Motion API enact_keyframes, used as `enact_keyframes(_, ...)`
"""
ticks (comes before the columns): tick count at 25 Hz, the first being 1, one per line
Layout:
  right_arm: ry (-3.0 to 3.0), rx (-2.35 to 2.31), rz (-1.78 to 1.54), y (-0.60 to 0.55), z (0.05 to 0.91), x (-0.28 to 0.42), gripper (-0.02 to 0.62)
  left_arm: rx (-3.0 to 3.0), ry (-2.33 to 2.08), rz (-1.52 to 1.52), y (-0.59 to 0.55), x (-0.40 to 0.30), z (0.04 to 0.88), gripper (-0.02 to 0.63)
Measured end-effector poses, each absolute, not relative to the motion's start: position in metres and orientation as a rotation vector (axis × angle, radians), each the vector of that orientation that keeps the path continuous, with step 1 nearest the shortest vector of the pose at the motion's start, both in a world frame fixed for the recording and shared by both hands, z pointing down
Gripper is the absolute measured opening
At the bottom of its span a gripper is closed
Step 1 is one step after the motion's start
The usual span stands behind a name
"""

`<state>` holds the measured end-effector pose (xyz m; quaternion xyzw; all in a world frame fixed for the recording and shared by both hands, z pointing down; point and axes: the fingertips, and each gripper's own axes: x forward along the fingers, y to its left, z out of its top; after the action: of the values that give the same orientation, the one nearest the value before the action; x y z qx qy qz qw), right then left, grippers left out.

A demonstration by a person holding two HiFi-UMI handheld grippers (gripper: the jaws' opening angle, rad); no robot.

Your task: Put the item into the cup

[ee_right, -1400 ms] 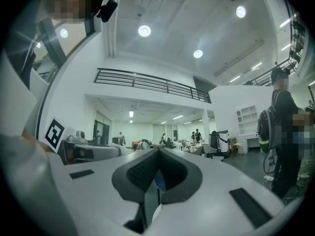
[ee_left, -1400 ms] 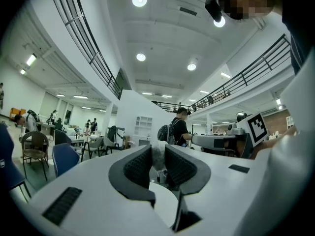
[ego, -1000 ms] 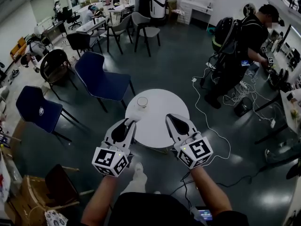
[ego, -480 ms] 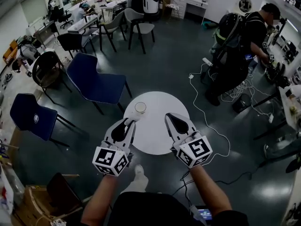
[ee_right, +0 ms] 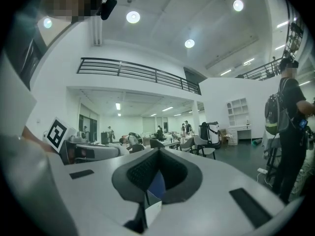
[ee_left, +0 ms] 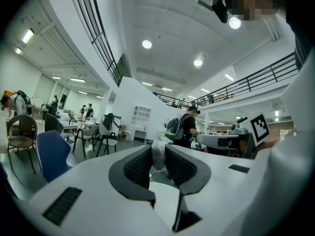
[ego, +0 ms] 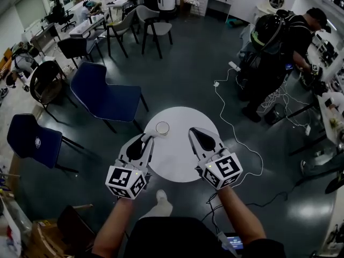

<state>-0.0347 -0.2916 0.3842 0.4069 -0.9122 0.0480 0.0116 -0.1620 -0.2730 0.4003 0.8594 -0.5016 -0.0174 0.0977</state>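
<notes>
A small round white table point(ego: 180, 160) stands below me, with a clear cup point(ego: 162, 128) upright near its far left edge. My left gripper point(ego: 149, 137) hovers just short of the cup, its tips almost at the rim. In the left gripper view a crumpled whitish item point(ee_left: 158, 156) is pinched between the dark ribbed pads of the left gripper point(ee_left: 157, 162). My right gripper point(ego: 194, 133) hangs over the table's right half, apart from the cup. In the right gripper view the right gripper point(ee_right: 157, 156) has its pads together with nothing in them.
Two blue chairs point(ego: 105, 95) point(ego: 29, 138) stand left of the table. White cables point(ego: 231, 123) trail over the dark floor to the right. A person with a backpack point(ego: 274, 52) stands at a bench at the far right. More chairs and desks fill the far left.
The table and cup have slid a little lower in the head view, so the cup now lies closer to the left gripper's tips. Both grippers keep their jaws as they were.
</notes>
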Motion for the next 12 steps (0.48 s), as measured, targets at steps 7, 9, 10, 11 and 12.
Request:
enact_keyframes(7, -2.795, 1.32, 0.173, -0.324, 0.393, -0.049, 0.014, 2.551, -1.411, -0.036, -0.309, -0.178, 0.415, 0.094)
enact_keyframes(9, -2.784, 1.34, 0.175, -0.329, 0.395, -0.048, 0.014, 2.553, -1.398, -0.023, -0.317, -0.18, 0.421, 0.094)
enact_keyframes(10, -2.777, 1.35, 0.177, -0.332, 0.397, -0.049, 0.014, 2.553, -1.4, -0.017, -0.321, -0.183, 0.424, 0.094)
enact_keyframes(11, -2.772, 1.359, 0.181, -0.335, 0.4, -0.05, 0.014, 2.549, -1.406, -0.014, -0.326, -0.187, 0.426, 0.094)
enact_keyframes(12, -2.767, 1.366, 0.187, -0.338, 0.402, -0.051, 0.014, 2.54, -1.412, -0.015, -0.33, -0.191, 0.429, 0.094)
